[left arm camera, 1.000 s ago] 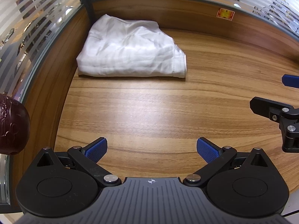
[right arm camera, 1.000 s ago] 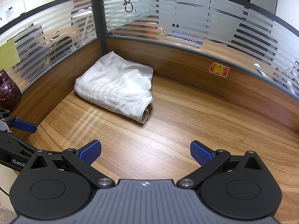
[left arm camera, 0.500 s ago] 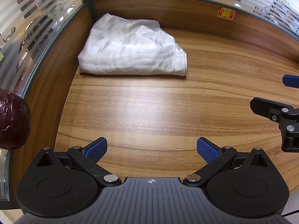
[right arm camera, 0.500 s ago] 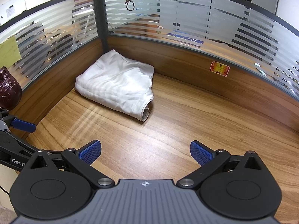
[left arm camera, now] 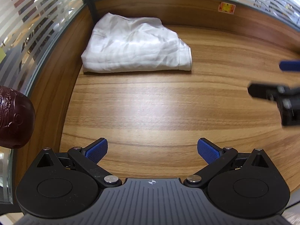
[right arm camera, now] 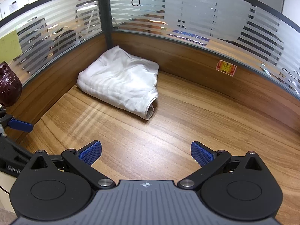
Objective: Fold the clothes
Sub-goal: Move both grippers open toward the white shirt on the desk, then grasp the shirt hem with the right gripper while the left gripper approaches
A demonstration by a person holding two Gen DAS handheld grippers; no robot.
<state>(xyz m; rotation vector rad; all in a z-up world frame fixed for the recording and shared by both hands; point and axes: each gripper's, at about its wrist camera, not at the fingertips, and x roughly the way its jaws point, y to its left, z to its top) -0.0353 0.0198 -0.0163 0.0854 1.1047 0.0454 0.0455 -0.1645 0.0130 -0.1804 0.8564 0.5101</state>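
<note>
Folded white garment (left arm camera: 135, 46) lies in the far left corner of the wooden surface (left arm camera: 159, 108), tucked vs. the wood-panelled partition wall (left arm camera: 168, 9) at the corner post. Its far edge touches or nearly touches the wall; the hemmed, rolled end (right arm camera: 150, 110) faces right, toward the open part of the surface. Cloth is wrinkled on top, layers stacked, flat.

Left hand-held gripper (left arm camera: 152, 150): jaws spread wide, nothing btwn the blue pads (left arm camera: 96, 150). It sits at the near edge, over bare wood, well apart from the garment, which is straight ahead and a bit left of its centre line. Bare stretch of surface btwn pads and cloth.

Right hand-held gripper (right arm camera: 146, 152): also wide, empty, blue pads (right arm camera: 201, 154) apart over bare wood. Garment is ahead and slightly left of it, far side, not touching. In the left wrist view the right hand-held gripper shows at the right edge, blurred, off to the right of the garment and nearer. In the right wrist view part of the left one shows at the left edge, near the wall.

Other: dark red patterned rounded object (left arm camera: 13, 118) at the left by the partition, near side; frosted striped glass (right arm camera: 187, 22) above the wood panels; small red-yellow sticker (right arm camera: 226, 68) on the far wall, right of the garment.
</note>
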